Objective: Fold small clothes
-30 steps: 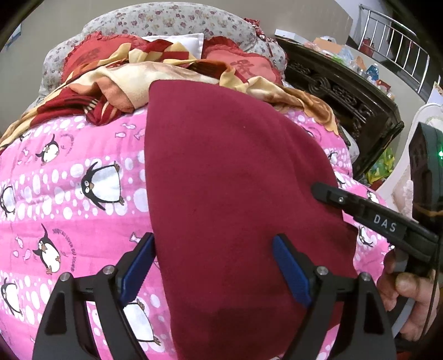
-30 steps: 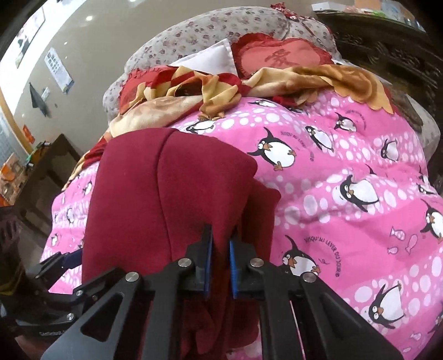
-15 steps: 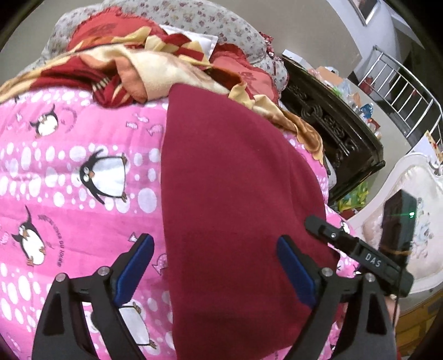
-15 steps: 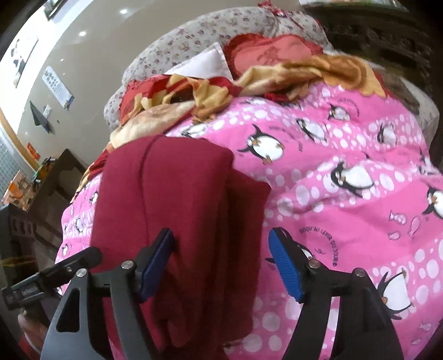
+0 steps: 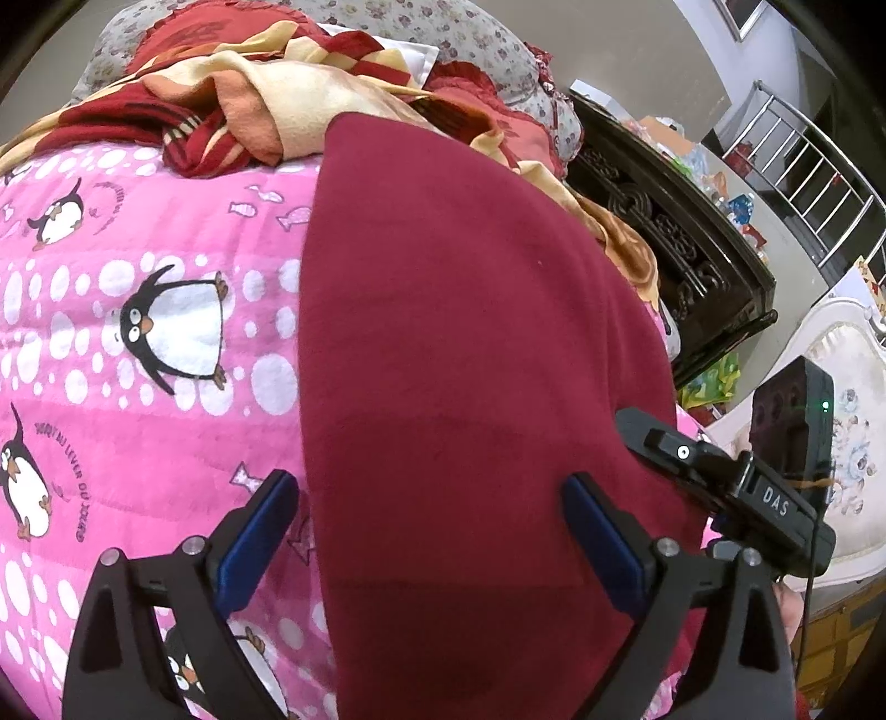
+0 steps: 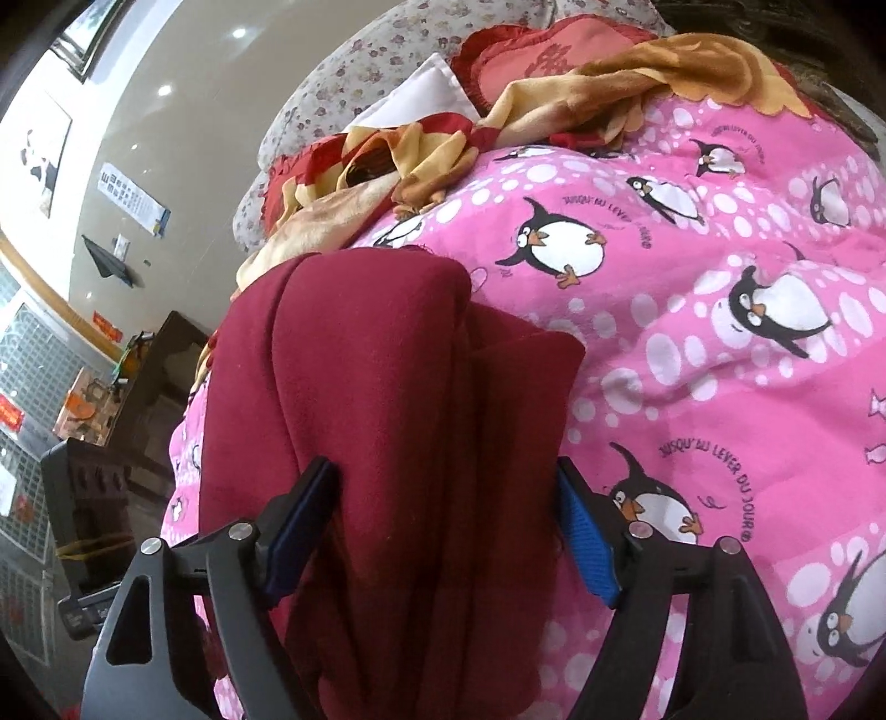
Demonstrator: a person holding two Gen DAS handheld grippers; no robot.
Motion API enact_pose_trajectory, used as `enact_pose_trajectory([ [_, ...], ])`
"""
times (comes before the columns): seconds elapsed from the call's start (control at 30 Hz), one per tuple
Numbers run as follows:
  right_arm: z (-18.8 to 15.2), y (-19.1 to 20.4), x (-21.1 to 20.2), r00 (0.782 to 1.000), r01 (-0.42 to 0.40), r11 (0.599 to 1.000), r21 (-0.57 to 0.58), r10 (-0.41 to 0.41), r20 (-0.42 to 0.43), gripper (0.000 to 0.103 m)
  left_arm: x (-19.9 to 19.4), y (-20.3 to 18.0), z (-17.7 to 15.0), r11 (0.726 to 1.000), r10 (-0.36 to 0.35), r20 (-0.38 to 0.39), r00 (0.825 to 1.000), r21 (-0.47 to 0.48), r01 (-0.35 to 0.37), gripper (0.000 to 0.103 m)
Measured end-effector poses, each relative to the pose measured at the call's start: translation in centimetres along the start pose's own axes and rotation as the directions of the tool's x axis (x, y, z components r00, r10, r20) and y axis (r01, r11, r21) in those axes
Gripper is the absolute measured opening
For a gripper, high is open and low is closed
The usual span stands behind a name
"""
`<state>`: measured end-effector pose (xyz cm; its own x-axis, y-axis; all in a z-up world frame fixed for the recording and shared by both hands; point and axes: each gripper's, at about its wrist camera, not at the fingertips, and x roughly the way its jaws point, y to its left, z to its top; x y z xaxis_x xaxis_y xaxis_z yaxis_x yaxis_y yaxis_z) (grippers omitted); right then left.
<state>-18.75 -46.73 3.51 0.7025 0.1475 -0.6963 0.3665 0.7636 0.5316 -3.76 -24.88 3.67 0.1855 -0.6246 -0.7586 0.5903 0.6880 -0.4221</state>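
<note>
A dark red folded garment [image 5: 465,354] lies on a pink penguin-print quilt [image 5: 138,332]. In the right wrist view the garment [image 6: 387,399] shows folded layers with a lower layer sticking out to the right. My left gripper [image 5: 432,526] is open, its blue pads either side of the garment's near left part, above it. My right gripper [image 6: 446,531] is open and empty, its pads straddling the garment's near end. The right gripper also shows in the left wrist view [image 5: 720,487] at the garment's right edge.
A crumpled red and yellow blanket [image 5: 266,105] and floral pillows [image 5: 443,27] lie at the far end of the bed. A dark carved wooden cabinet [image 5: 681,243] stands right of the bed, with a white chair [image 5: 847,387] and a metal railing [image 5: 803,155] beyond.
My right gripper was shut on the garment's edge one second ago and has opened and let it go. My left gripper stayed open and shifted slightly over the garment.
</note>
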Motion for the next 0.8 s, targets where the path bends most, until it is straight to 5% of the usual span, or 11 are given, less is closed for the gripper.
enact_pose_trajectory([
  [0.27, 0.0, -0.9, 0.7, 0.998, -0.053, 0.998, 0.042, 0.054, -0.018, 0.089, 0.6, -0.2, 0.0, 1.000, 0.004, -0.006, 1.000, -0.001, -0.004, 0.100],
  [0.8, 0.0, 0.2, 0.9, 1.000, -0.030, 0.999, -0.023, 0.030, -0.005, 0.088, 1.5, -0.6, -0.1, 1.000, 0.015, -0.007, 1.000, -0.004, -0.015, 0.102],
])
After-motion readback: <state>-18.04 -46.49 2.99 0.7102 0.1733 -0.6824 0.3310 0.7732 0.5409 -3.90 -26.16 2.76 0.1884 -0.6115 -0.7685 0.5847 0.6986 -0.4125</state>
